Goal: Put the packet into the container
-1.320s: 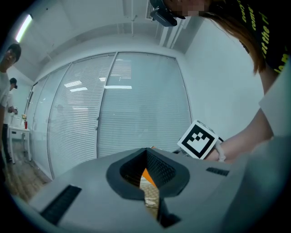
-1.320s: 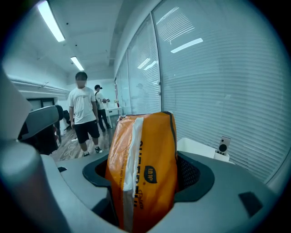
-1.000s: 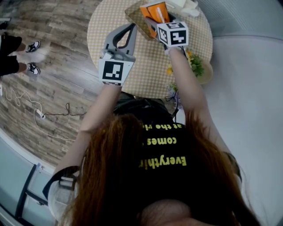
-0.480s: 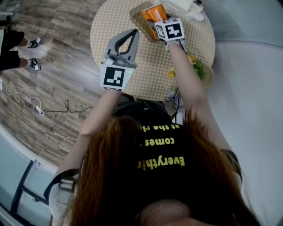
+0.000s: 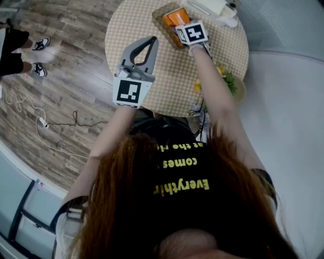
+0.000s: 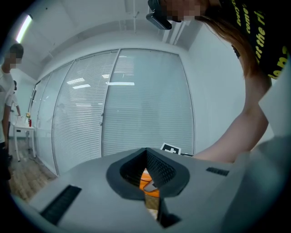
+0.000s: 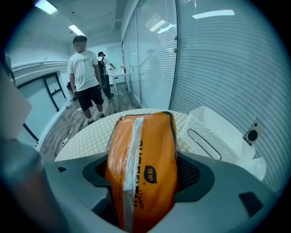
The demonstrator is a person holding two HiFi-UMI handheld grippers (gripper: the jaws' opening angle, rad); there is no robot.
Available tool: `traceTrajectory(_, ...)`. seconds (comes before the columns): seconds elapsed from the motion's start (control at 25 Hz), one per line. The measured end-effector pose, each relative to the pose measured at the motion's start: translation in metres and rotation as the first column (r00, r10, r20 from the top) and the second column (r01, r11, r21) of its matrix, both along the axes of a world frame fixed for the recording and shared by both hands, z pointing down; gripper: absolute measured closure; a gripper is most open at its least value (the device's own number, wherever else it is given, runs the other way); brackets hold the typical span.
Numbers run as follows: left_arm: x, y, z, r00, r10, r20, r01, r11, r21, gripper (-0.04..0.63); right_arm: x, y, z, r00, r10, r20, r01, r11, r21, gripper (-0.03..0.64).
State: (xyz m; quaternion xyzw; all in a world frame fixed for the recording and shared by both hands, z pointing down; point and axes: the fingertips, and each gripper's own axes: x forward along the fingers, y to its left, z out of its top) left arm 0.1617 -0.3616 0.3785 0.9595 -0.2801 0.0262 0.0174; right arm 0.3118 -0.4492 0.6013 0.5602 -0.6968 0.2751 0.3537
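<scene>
Right gripper (image 7: 144,157) fingers clamped on packet (image 7: 145,132) over container (image 5: 161,15) (table (image 5: 167,76) open alongside); left gripper (image 5: 151,41) fingers together.

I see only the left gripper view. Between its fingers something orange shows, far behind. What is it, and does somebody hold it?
Observer: It is an orange packet. The right gripper is shut on it, one finger on each side.
Operator: Where is the packet over the table?
Observer: The head view shows it at a shallow brown tray on the far side of the round table. I cannot tell whether it touches the tray.
Operator: Is another container near it?
Observer: Yes. In the right gripper view a white container stands just to the right of the packet.
</scene>
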Motion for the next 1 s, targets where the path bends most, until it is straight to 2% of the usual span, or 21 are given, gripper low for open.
traceTrajectory(0.44,-0.005,0.000,0.006,1.000,-0.010,0.014,0.010,1.000,-0.018,0.594,-0.001,0.000,0.018,1.000,0.012,0.017,-0.012,1.000,-0.008,0.249)
traceTrajectory(0.68,-0.004,0.000,0.005,1.000,-0.009,0.011,0.009,1.000,-0.019,0.594,-0.004,-0.002,0.024,1.000,-0.016,0.003,0.016,1.000,-0.017,0.247)
traceTrajectory(1.0,-0.004,-0.001,0.005,1.000,-0.014,0.011,0.014,1.000,-0.024,0.594,-0.007,0.001,0.028,0.999,-0.038,0.010,0.039,0.997,-0.067,0.232)
